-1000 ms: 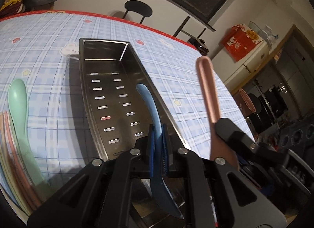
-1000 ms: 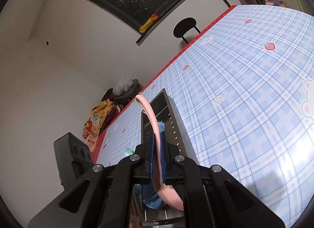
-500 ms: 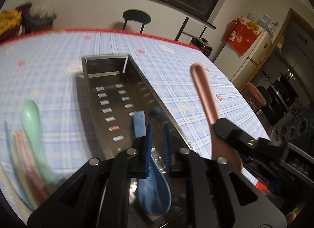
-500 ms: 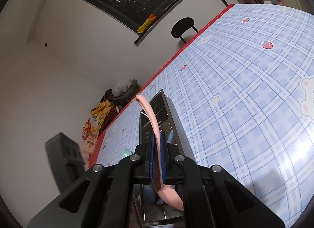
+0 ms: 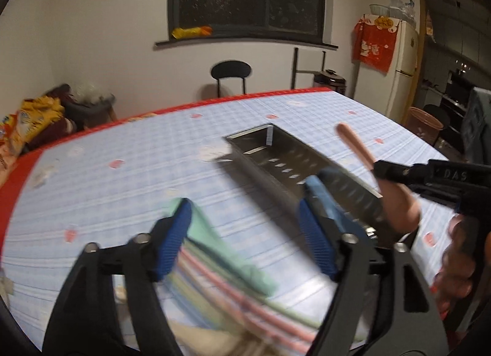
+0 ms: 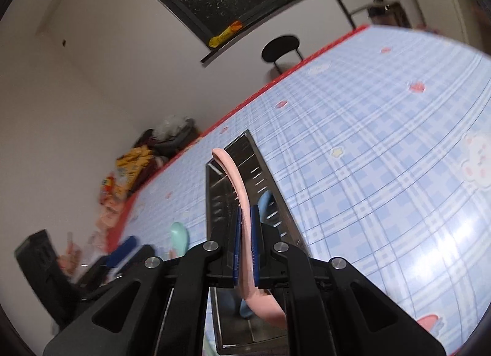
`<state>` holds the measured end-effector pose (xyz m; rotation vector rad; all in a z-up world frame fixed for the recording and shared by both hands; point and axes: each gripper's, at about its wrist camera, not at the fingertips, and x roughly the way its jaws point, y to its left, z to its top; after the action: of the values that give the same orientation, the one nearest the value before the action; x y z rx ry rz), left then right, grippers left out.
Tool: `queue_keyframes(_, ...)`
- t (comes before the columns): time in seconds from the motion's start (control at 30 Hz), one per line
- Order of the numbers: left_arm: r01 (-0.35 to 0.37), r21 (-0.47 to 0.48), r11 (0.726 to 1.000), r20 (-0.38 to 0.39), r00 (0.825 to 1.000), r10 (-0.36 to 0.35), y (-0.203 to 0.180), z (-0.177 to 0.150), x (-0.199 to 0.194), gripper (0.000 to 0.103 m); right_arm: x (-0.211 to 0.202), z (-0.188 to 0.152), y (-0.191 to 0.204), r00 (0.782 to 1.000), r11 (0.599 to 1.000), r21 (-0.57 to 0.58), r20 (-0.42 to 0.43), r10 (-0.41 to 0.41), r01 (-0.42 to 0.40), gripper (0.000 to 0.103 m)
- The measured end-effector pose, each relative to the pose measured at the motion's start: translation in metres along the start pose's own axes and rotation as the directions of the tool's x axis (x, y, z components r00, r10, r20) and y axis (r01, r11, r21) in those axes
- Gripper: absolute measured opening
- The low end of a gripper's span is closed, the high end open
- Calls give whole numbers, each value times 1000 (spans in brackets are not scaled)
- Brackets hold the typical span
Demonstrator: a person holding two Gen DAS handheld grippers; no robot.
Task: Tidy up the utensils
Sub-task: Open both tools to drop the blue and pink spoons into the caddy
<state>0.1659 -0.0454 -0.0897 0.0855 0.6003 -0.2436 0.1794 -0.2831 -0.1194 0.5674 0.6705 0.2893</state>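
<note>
My left gripper (image 5: 245, 230) is open and empty, above a blurred pile of utensils with a green spoon (image 5: 214, 242) on top. A perforated metal tray (image 5: 294, 153) lies to its right; a blue spoon (image 6: 264, 202) lies inside it. My right gripper (image 6: 245, 227) is shut on a pink spoon (image 6: 236, 181), held over the near end of the tray (image 6: 214, 190). The pink spoon (image 5: 356, 147) and right gripper also show at the right of the left wrist view. The green spoon (image 6: 179, 233) shows left of the tray in the right wrist view.
The table has a blue plaid cloth (image 5: 153, 159) with a red edge. A black chair (image 5: 230, 75) stands beyond the far edge. Snack bags (image 5: 33, 116) sit on a seat at the far left. A fridge (image 5: 402, 49) stands at the right.
My left gripper let go of the blue spoon into the tray, opened wide, and swung left over the utensil pile. My right gripper still holds the pink spoon over the tray.
</note>
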Motion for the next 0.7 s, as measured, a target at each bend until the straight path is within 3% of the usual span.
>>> queue_keyframes(0.13,-24,-2,1000,38,999,24,24,-9,-11,84,11,-8,17,996,996,-28,1,-89,89,7)
queue_keyframes(0.27,11,-61,998,53,999,-8,50,-19,-15,89,20,-12,37,981,978,-74,20,-195,196,7)
queue_keyframes(0.37,49,-124,991,56,998,-42,64,-19,-17,91,27,-11,48,962,956,-106,42,-271,274,7)
queue_keyframes(0.53,44,-160,986,39,998,-39,71,-23,-16,93,37,-13,58,924,909,-165,69,-375,382,7)
queue_keyframes(0.7,47,-156,987,38,998,-41,67,-22,-17,94,51,-16,60,903,882,-198,40,-429,428,7)
